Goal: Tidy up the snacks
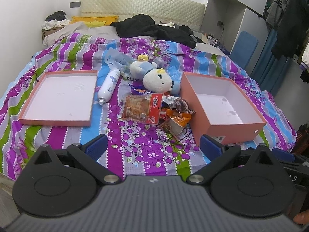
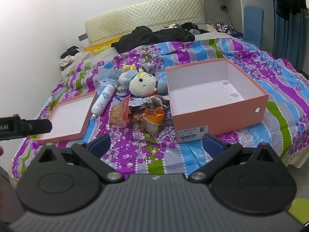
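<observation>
The snacks (image 1: 143, 107) are lying in a pile on the bed (image 1: 119, 158), between the lid (image 1: 58, 96) and the box (image 2: 216, 98). Both the left tool (image 1: 152, 145) and the right tool (image 2: 156, 143) are being held spread wide and empty. The pile is lying straight ahead of the left tool, which is judged nearer.

Lid (image 1: 58, 96) left, box (image 1: 222, 104) right on bed (image 1: 146, 147); snack packets (image 1: 143, 108) between, bottle (image 1: 108, 86) beside lid, plush toy (image 1: 154, 77) behind packets.
</observation>
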### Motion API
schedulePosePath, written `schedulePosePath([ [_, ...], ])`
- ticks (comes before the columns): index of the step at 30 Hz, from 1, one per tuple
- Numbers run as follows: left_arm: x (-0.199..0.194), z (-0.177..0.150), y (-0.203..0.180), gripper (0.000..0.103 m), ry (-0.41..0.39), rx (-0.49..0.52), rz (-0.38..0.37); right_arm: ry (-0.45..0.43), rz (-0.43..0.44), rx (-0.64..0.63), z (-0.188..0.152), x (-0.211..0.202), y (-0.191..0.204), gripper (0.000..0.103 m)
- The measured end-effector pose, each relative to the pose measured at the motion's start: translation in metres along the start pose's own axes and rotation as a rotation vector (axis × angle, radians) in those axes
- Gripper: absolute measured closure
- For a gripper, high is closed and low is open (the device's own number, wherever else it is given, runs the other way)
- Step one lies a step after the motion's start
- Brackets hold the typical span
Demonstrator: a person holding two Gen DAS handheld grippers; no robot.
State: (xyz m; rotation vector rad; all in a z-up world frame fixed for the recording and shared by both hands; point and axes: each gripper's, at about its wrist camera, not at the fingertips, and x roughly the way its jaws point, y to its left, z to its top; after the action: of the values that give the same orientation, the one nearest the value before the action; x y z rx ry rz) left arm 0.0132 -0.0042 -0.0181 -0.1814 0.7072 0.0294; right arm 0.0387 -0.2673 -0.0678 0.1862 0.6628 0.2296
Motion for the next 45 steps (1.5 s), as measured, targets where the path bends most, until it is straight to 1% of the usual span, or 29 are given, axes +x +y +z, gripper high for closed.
schedulePosePath([
  [8, 0.009, 0.005, 0.005, 0.001, 0.018, -0.004, -0.003, 0.001, -0.013, 0.003, -0.001, 0.006, -0.001, 0.000],
  [18, 0.026, 0.008, 0.009, 0.001, 0.043, -0.005, 0.003, 0.016, -0.002, 0.013, 0.000, 0.017, -0.005, 0.000],
  [23, 0.043, 0.011, 0.012, 0.001, 0.056, -0.002, 0.005, 0.024, 0.004, 0.000, -0.001, 0.027, -0.005, 0.006],
  [25, 0.052, 0.011, 0.015, 0.001, 0.066, -0.005, 0.002, 0.026, 0.001, -0.018, -0.002, 0.035, -0.003, 0.009],
  [27, 0.061, 0.010, 0.017, 0.001, 0.077, -0.003, -0.004, 0.031, 0.009, -0.032, -0.003, 0.043, -0.002, 0.009],
  [30, 0.077, 0.006, 0.023, 0.001, 0.096, -0.007, -0.003, 0.033, -0.006, -0.072, -0.004, 0.056, 0.002, 0.010],
  [33, 0.096, 0.004, 0.031, 0.001, 0.098, -0.028, -0.001, 0.026, -0.024, -0.117, -0.004, 0.069, 0.007, 0.019],
  [36, 0.116, 0.007, 0.043, 0.002, 0.088, -0.071, -0.035, 0.032, -0.026, -0.165, -0.001, 0.086, 0.013, 0.031],
  [39, 0.142, 0.015, 0.052, 0.002, 0.088, -0.087, -0.060, 0.033, -0.031, -0.195, 0.002, 0.106, 0.019, 0.031],
  [41, 0.161, 0.021, 0.054, 0.002, 0.089, -0.073, -0.063, 0.009, -0.034, -0.244, 0.003, 0.118, 0.027, 0.031],
  [45, 0.200, 0.036, 0.058, 0.002, 0.115, -0.061, -0.101, -0.009, -0.051, -0.355, 0.004, 0.149, 0.044, 0.031],
])
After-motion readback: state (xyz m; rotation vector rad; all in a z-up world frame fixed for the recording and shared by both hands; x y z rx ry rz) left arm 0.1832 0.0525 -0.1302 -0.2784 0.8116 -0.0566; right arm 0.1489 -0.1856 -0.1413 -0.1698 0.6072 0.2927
